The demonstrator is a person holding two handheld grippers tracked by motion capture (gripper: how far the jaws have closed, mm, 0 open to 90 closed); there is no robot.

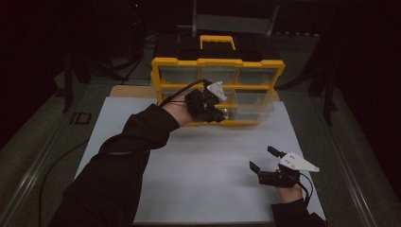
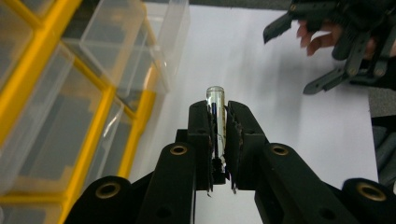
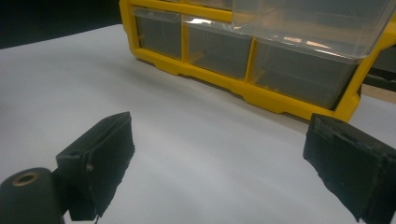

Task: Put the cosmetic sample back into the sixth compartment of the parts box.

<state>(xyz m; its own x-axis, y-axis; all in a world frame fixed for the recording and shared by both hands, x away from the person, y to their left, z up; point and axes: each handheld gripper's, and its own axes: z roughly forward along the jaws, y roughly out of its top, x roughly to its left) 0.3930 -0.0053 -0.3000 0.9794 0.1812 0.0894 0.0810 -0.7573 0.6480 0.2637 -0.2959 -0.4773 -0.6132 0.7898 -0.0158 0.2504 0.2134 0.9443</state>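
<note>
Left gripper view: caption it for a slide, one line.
Left tongs shut on a small clear vial beside the yellow drawer organizer, right tongs open beyond.

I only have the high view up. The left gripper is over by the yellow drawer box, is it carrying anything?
Observer: Yes. In the left gripper view, the left gripper is shut on a small clear tube, its rounded end poking out past the fingers.
Operator: Is a drawer out for it?
Observer: One clear drawer is pulled out of the yellow organizer, up and to the left of the tube.
Operator: And the right gripper, anything in it?
Observer: No. The right gripper is open wide with only the white sheet between its fingers.
</note>
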